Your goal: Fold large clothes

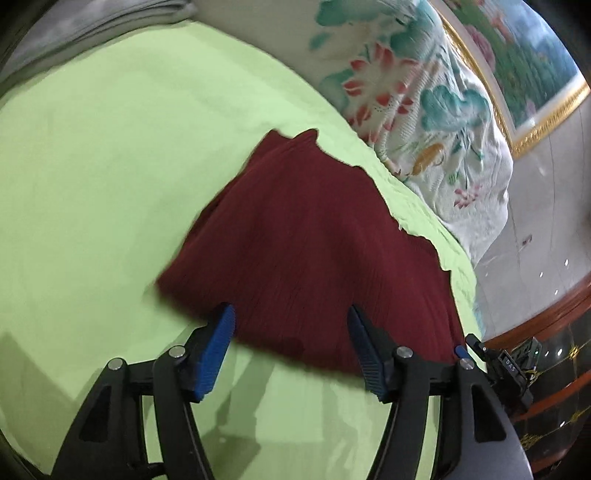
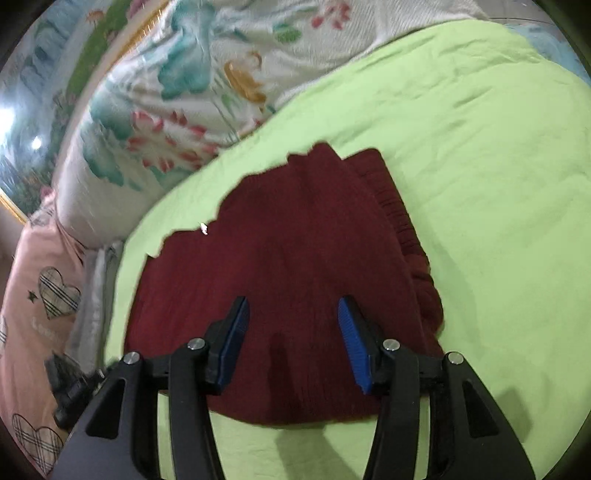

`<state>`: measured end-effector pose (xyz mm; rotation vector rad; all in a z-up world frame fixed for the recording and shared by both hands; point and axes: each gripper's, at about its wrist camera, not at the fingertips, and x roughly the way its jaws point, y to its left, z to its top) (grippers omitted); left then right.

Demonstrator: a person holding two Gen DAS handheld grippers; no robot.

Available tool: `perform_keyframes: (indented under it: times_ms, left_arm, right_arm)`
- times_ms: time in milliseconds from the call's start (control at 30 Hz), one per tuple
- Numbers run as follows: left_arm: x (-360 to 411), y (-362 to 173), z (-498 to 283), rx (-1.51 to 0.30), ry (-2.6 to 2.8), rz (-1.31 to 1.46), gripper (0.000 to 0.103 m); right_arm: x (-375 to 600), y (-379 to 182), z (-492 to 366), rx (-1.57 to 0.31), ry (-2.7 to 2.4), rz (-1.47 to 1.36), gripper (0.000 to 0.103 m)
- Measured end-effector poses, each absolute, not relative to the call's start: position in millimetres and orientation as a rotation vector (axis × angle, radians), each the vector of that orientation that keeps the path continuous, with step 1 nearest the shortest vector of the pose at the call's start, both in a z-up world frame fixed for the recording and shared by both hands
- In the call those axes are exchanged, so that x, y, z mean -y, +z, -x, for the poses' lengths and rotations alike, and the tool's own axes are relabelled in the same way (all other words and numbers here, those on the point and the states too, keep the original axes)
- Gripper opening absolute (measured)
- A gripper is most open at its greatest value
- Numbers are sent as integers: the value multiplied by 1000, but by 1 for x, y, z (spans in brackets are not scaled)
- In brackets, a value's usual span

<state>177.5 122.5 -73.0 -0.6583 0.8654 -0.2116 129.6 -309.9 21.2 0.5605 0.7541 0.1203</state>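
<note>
Left wrist: folded dark red ribbed knit garment (image 1: 310,251), long axis lower right to upper centre; left gripper (image 1: 290,314), right gripper (image 2: 293,306) both spread apart, empty.

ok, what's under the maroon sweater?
The dark red ribbed knit sweater lies folded on the light green bedsheet, which shows all around it. Whatever sits beneath the sweater's own layers is covered.

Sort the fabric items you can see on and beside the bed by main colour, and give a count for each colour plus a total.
Dark red: 1, the knit garment
Light green: 1, the bed sheet
White with floral print: 1, the quilt
Pink with plaid hearts: 1, the cloth
Grey: 1, the folded fabric
Total: 5
</note>
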Motion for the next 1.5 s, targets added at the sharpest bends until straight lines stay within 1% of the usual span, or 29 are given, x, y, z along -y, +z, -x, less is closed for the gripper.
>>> perform_keyframes:
  times_ms: [167, 367, 533, 667, 733, 767, 800, 833, 900, 967, 1000, 1033, 1067, 1200, 1233, 1333, 1400, 1467, 1500]
  left_arm:
    - [-125, -89, -151, -901, -210, 744, 67]
    - [-113, -98, -165, -888, -218, 854, 76]
    - [-115, -103, -191, -817, -122, 923, 76]
    - [-116, -103, -210, -792, -70, 930, 72]
    - [-116, -102, -216, -791, -61, 911, 69]
    - [-117, -103, -217, -789, -57, 907, 64]
    - [-119, -104, -218, -786, -49, 908, 55]
    - [-122, -105, -218, -787, -42, 916, 50]
    - [-130, -110, -220, -787, -53, 938, 26]
    - [-133, -113, -225, -792, -93, 956, 15]
    - [-133, -109, -227, -787, -97, 944, 13]
    - [-132, -104, -226, -777, -99, 931, 12]
    - [-129, -95, -226, -761, -108, 909, 11]
    - [-96, -40, -229, -681, -219, 792, 7]
    - [-83, -27, -230, -669, -254, 754, 7]
    - [-19, 17, -232, -625, -414, 590, 7]
    - [27, 31, -232, -621, -511, 477, 7]
    - [84, 31, -229, -633, -613, 330, 7]
    - [104, 25, -228, -644, -643, 279, 7]
  right_arm:
    - [303, 27, -108, -721, 129, -599, 53]
    - [284, 28, -100, -729, 201, -597, 53]
    - [269, 33, -109, -725, 248, -593, 53]
    - [267, 32, -118, -726, 264, -612, 53]
    - [265, 30, -124, -728, 269, -601, 53]
    - [265, 30, -128, -728, 272, -594, 53]
    - [265, 28, -133, -725, 269, -589, 53]
    - [266, 26, -139, -728, 260, -587, 53]
    - [268, 20, -150, -749, 261, -589, 53]
    - [266, 10, -161, -780, 263, -585, 51]
    - [264, 5, -167, -812, 253, -567, 48]
    - [260, -2, -173, -856, 239, -536, 42]
    - [258, -7, -175, -871, 237, -513, 40]
    - [260, -7, -176, -875, 251, -515, 40]
    - [262, -6, -176, -878, 260, -528, 42]
    - [278, 2, -167, -861, 328, -653, 42]
    - [293, 9, -161, -826, 372, -733, 44]
    - [313, 15, -155, -781, 431, -844, 54]
    - [323, 16, -154, -763, 450, -887, 56]
